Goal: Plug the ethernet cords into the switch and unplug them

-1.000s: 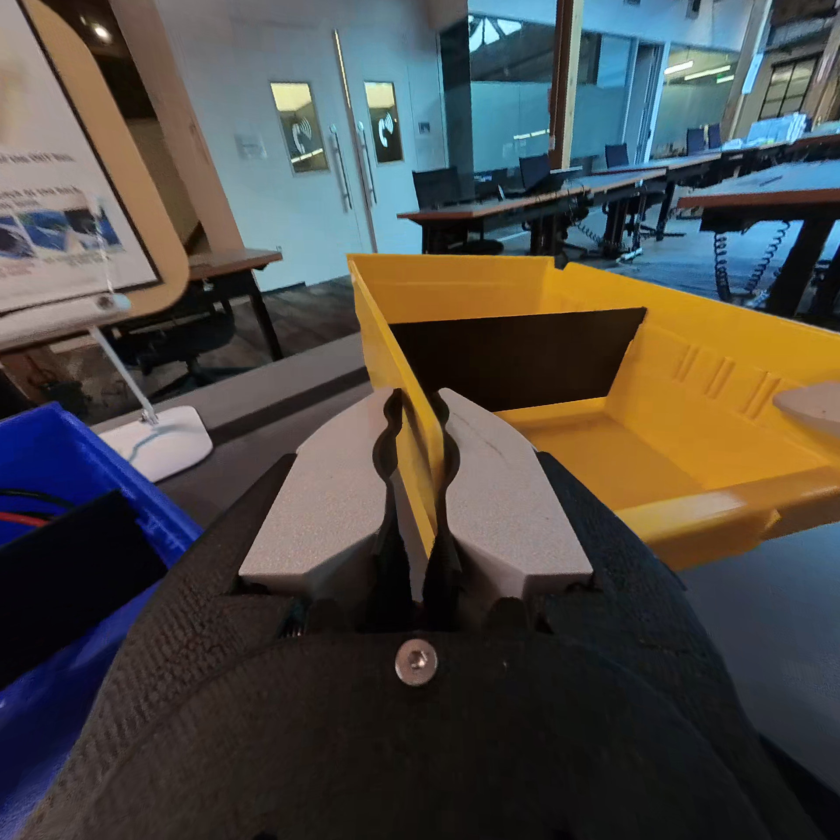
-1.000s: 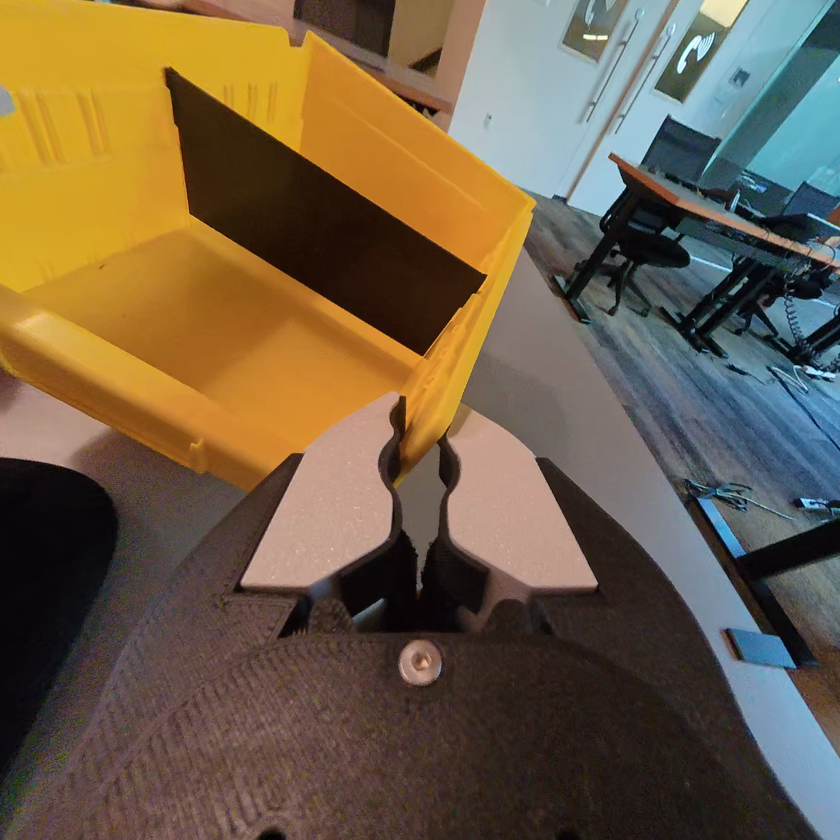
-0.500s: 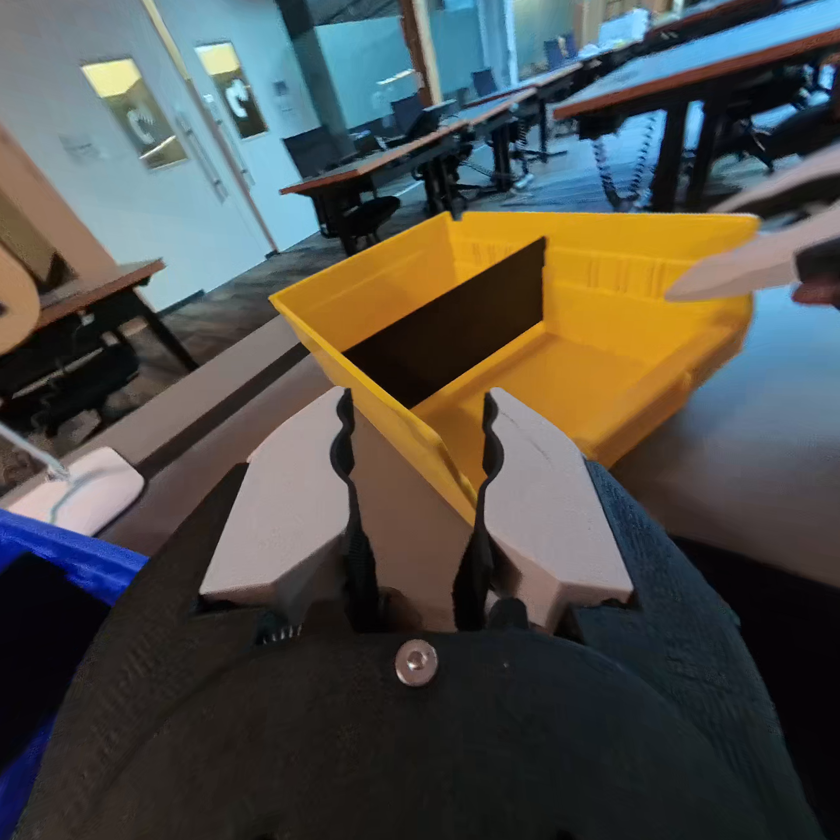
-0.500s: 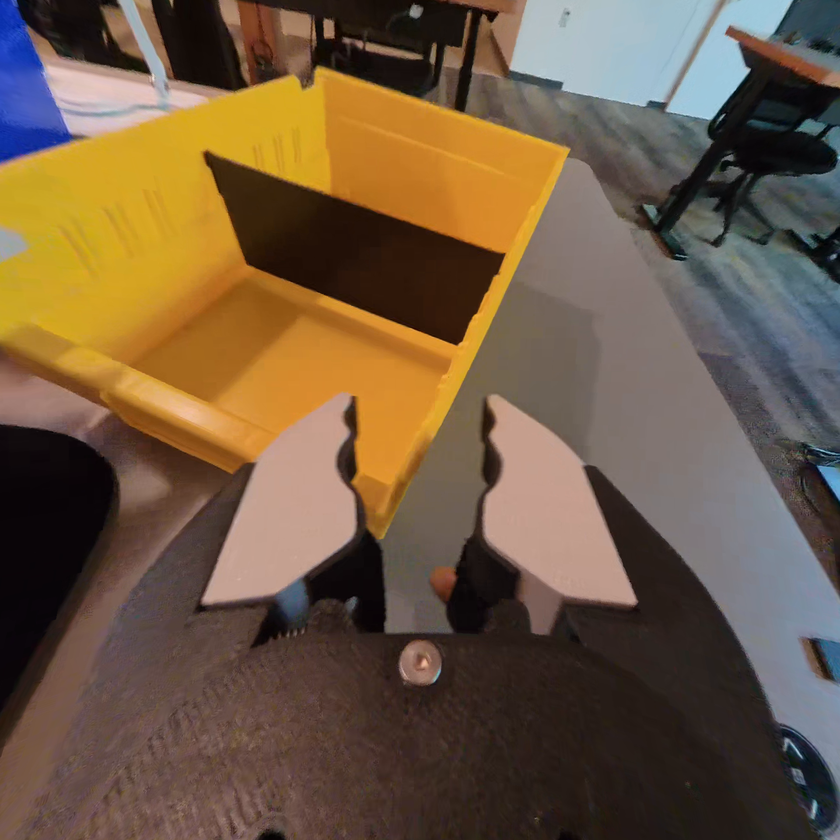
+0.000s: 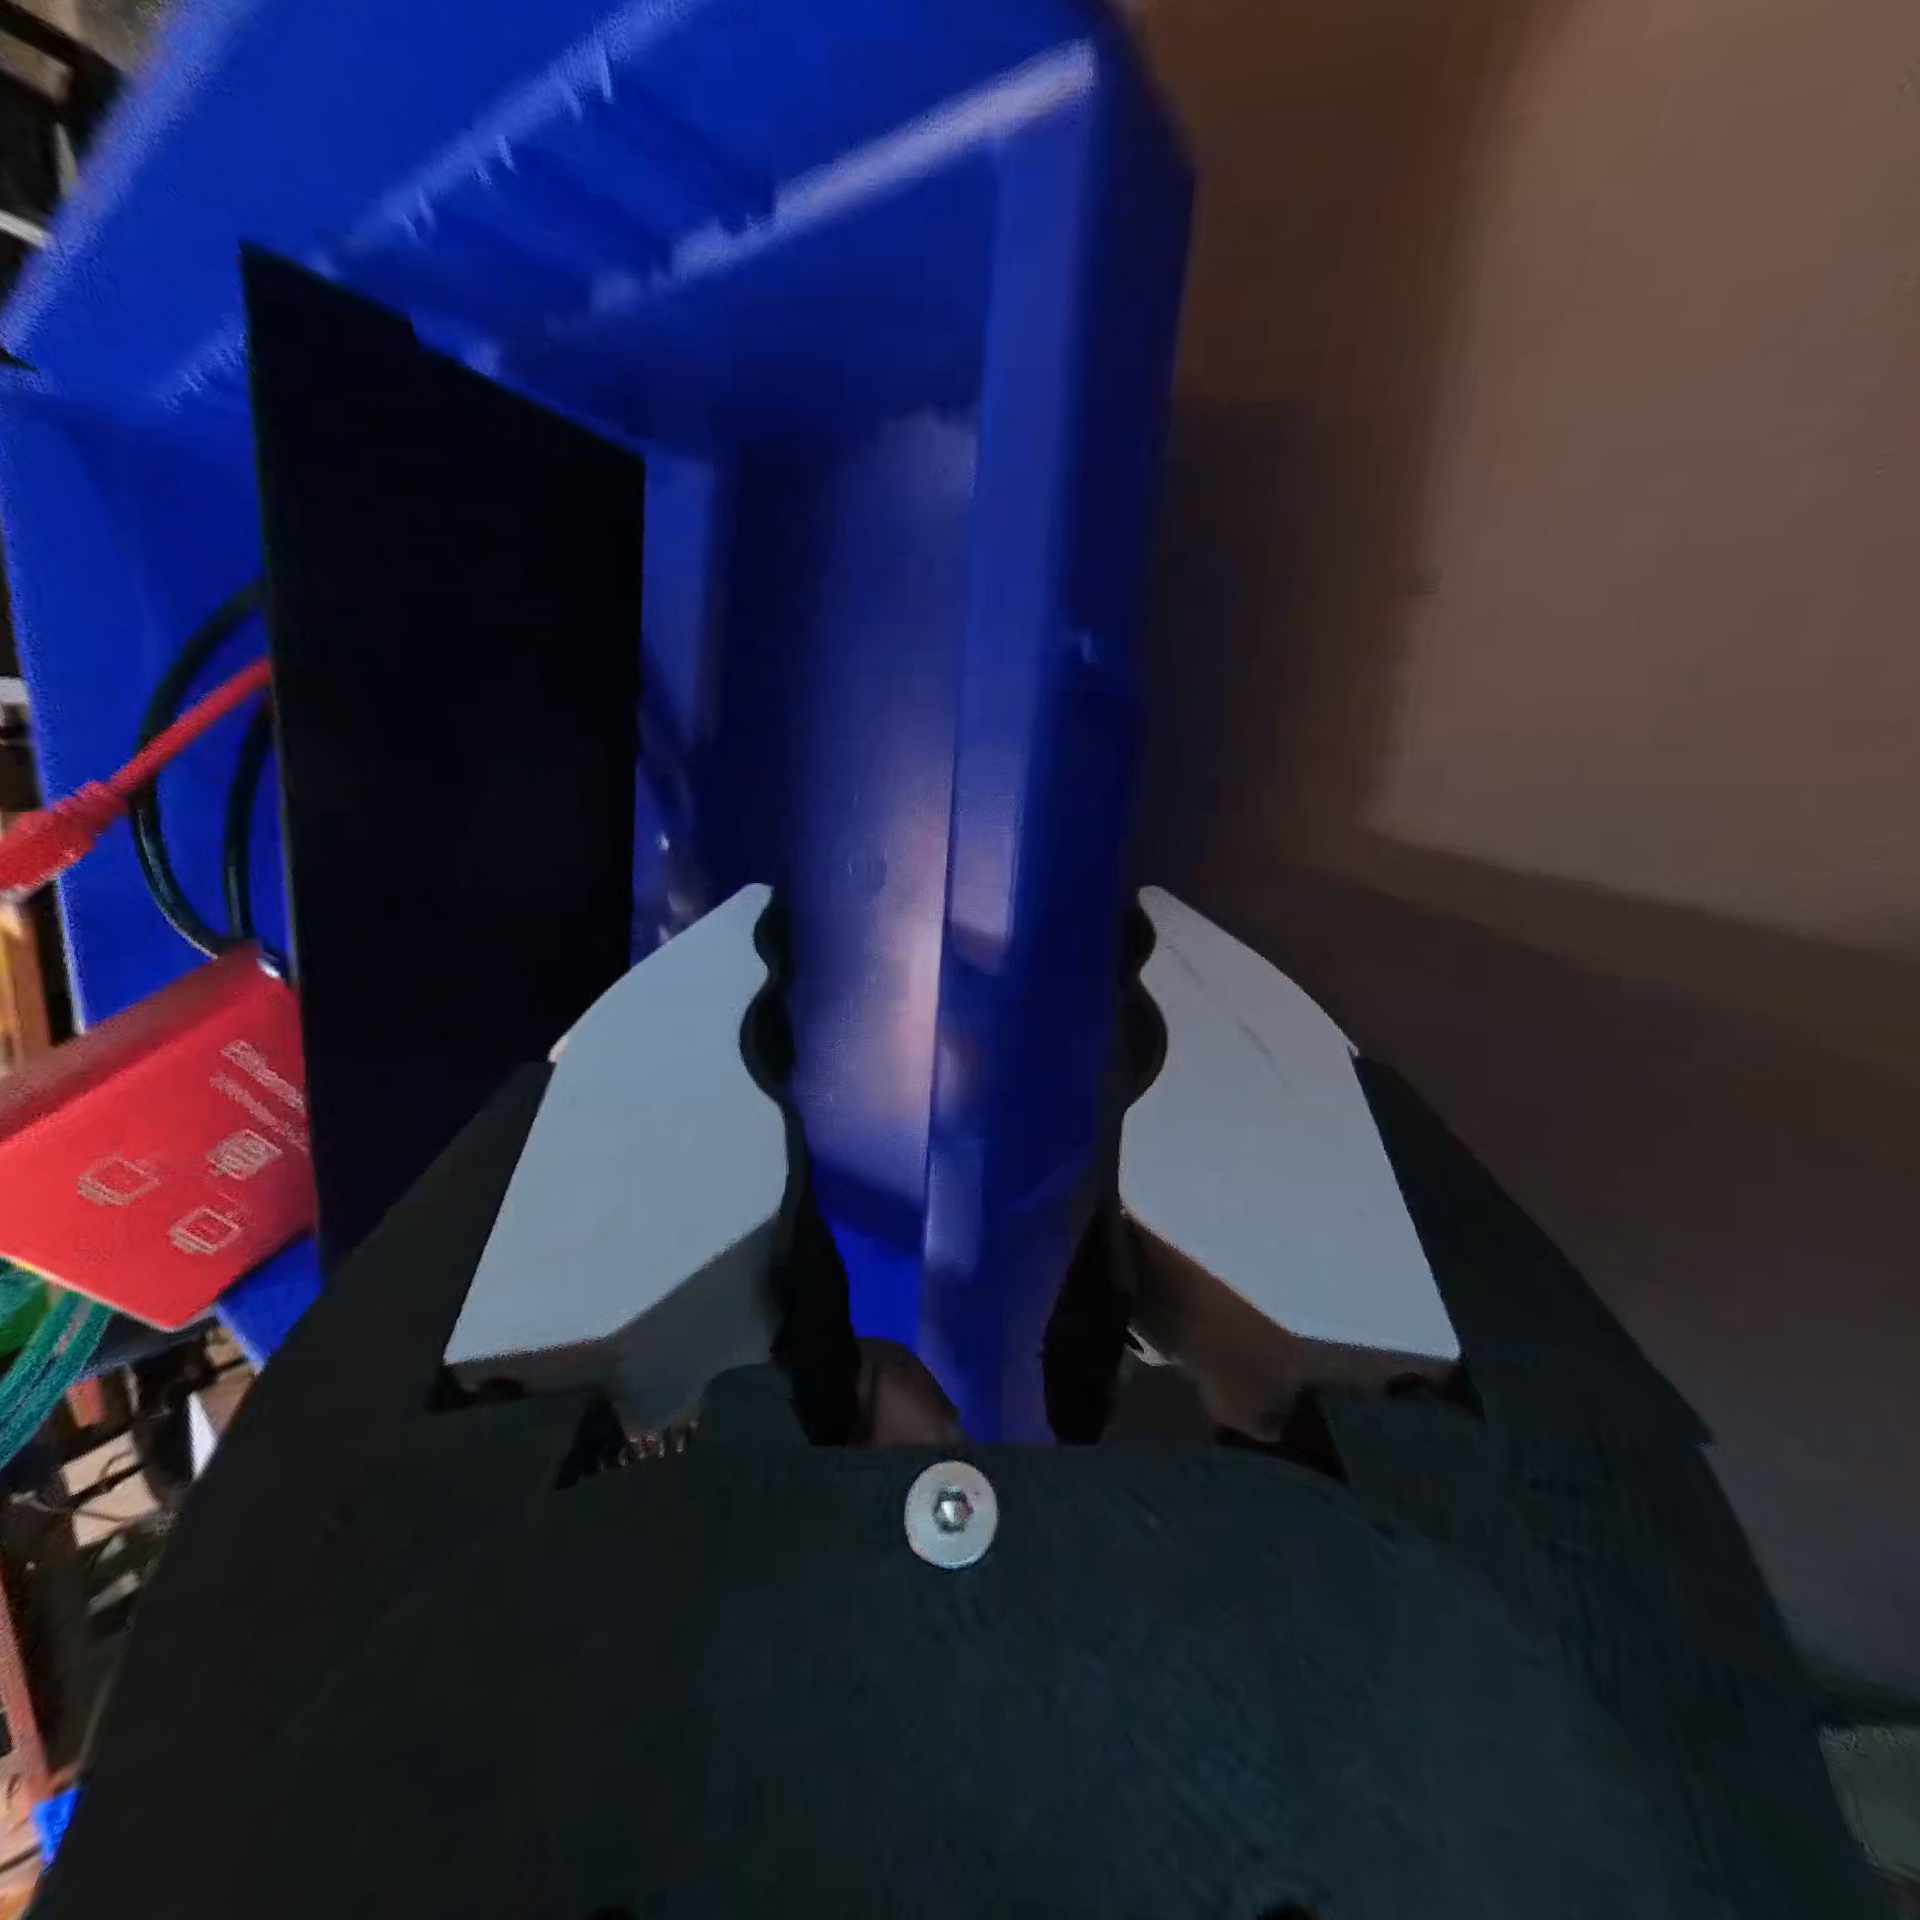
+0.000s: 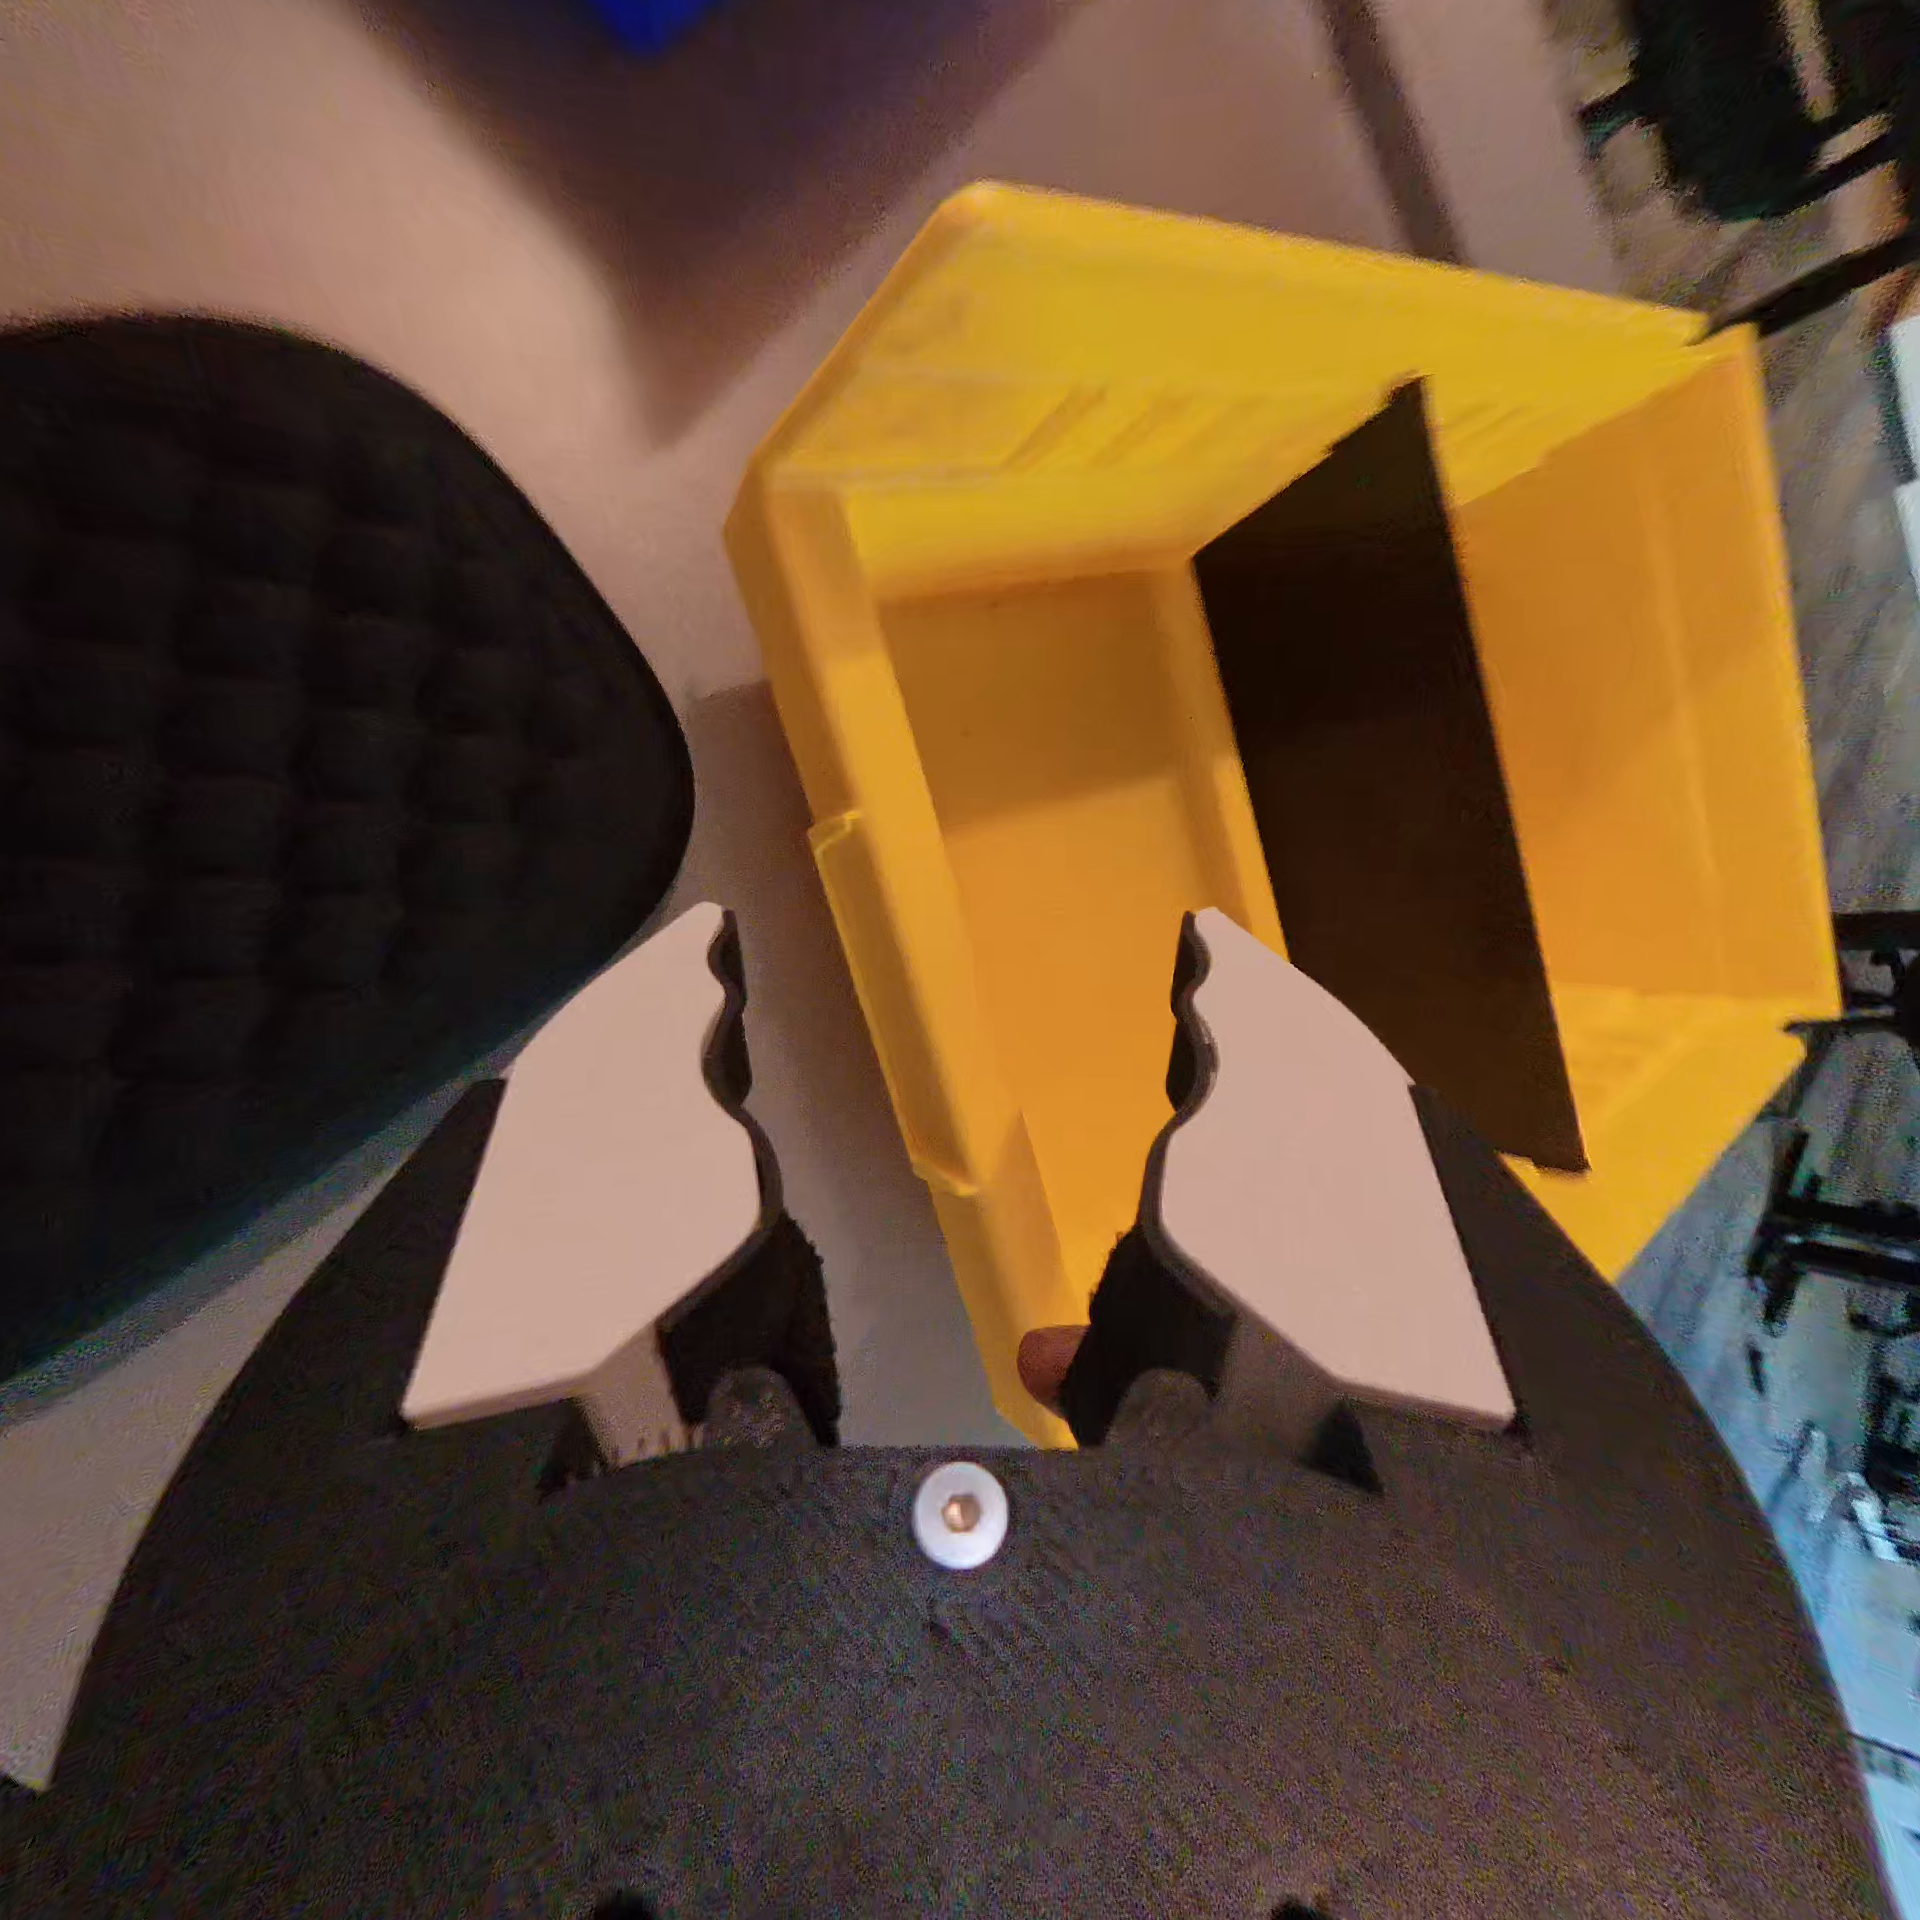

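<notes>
In the left wrist view a blue bin (image 5: 727, 312) fills the frame, blurred by motion. A black divider (image 5: 447, 727) stands inside it. Left of the divider lie a red switch box (image 5: 156, 1153), a red ethernet cord plug (image 5: 62, 831) and a black cable (image 5: 166, 831). My left gripper (image 5: 954, 904) is open, with the bin's right wall between its fingers. My right gripper (image 6: 956, 920) is open and empty, looking down over the front lip of a yellow bin (image 6: 1143, 343).
The yellow bin has a black divider (image 6: 1371, 779), and its near compartment holds nothing. A black bumpy pad (image 6: 260, 727) lies on the table (image 6: 208, 156) left of it. Green mesh (image 5: 42, 1340) shows at the left wrist view's lower left. The table edge and floor lie right of the yellow bin. Some 30 centimeters of space lies between my two pairs of fingers.
Both grippers let go of the yellow bin's side walls and opened. The left swung over to the blue bin. The right rose and now looks down on the yellow bin.
</notes>
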`<state>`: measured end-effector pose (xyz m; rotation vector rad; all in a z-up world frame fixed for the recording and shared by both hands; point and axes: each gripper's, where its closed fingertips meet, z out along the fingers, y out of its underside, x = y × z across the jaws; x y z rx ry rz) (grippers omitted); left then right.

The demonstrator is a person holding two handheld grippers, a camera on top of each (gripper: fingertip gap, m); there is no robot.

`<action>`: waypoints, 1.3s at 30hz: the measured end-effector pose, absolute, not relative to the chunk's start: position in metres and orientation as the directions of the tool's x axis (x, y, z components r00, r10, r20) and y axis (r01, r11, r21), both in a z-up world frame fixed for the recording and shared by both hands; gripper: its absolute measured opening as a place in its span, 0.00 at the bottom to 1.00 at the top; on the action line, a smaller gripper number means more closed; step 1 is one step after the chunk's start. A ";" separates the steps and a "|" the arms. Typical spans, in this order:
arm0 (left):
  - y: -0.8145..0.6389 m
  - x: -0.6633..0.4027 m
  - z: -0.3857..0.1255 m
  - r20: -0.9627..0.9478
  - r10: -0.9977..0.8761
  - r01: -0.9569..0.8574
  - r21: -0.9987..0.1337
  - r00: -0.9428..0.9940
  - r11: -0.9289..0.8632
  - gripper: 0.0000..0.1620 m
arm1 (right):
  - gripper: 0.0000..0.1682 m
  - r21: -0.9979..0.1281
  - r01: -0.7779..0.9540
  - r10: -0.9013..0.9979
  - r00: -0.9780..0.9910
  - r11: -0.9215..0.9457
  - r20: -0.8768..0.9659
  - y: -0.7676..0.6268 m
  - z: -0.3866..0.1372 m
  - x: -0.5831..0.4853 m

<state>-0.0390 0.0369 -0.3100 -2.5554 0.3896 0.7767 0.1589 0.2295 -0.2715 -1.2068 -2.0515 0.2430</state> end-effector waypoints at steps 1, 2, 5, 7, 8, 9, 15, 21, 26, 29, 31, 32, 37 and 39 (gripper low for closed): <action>0.032 -0.040 -0.314 -0.559 -0.139 -0.368 -0.321 0.817 -0.872 0.35 | 0.47 -0.450 0.694 0.802 -0.326 0.562 0.500 0.230 -0.279 0.156; 0.030 -0.038 -0.316 -0.529 -0.137 -0.359 -0.344 0.838 -0.868 0.30 | 0.44 -0.406 0.707 0.786 -0.353 0.579 0.508 0.233 -0.286 0.154; 0.017 -0.038 -0.321 -0.486 -0.171 -0.359 -0.326 0.857 -0.874 0.22 | 0.36 -0.229 0.753 0.722 -0.426 0.617 0.545 0.250 -0.306 0.156; 0.006 -0.041 -0.321 -0.472 -0.178 -0.359 -0.328 0.863 -0.874 0.21 | 0.32 -0.114 0.782 0.692 -0.462 0.613 0.555 0.261 -0.317 0.161; -0.001 -0.044 -0.321 -0.464 -0.187 -0.362 -0.321 0.866 -0.875 0.21 | 0.30 -0.117 0.768 0.680 -0.472 0.629 0.562 0.259 -0.317 0.158; -0.009 -0.046 -0.321 -0.456 -0.195 -0.361 -0.312 0.869 -0.879 0.21 | 0.24 -0.106 0.751 0.664 -0.496 0.651 0.560 0.256 -0.319 0.157; -0.057 -0.063 -0.320 -0.435 -0.206 -0.363 -0.314 0.876 -0.877 0.23 | 0.18 -0.053 0.733 0.614 -0.525 0.678 0.590 0.256 -0.321 0.157; -0.104 -0.078 -0.319 -0.455 -0.190 -0.352 -0.305 0.870 -0.885 0.23 | 0.18 -0.049 0.728 0.605 -0.529 0.684 0.595 0.258 -0.321 0.159; -0.143 -0.090 -0.319 -0.455 -0.154 -0.312 -0.295 0.877 -0.903 0.23 | 0.18 -0.052 0.724 0.601 -0.527 0.688 0.601 0.259 -0.321 0.161; -0.167 -0.097 -0.319 -0.455 -0.135 -0.289 -0.288 0.880 -0.913 0.23 | 0.18 -0.049 0.726 0.599 -0.526 0.686 0.603 0.259 -0.321 0.162; -0.184 -0.102 -0.318 -0.453 -0.120 -0.270 -0.283 0.883 -0.920 0.23 | 0.18 -0.044 0.726 0.597 -0.527 0.686 0.604 0.260 -0.321 0.164; -0.192 -0.104 -0.318 -0.452 -0.114 -0.262 -0.280 0.885 -0.924 0.23 | 0.18 -0.044 0.727 0.597 -0.527 0.686 0.605 0.260 -0.321 0.165; -0.235 -0.111 -0.318 -0.438 -0.082 -0.212 -0.258 0.895 -0.943 0.23 | 0.18 -0.035 0.727 0.591 -0.527 0.685 0.611 0.265 -0.321 0.171; -0.253 -0.111 -0.318 -0.433 -0.084 -0.202 -0.234 0.898 -0.951 0.23 | 0.18 -0.033 0.729 0.590 -0.526 0.684 0.613 0.267 -0.321 0.173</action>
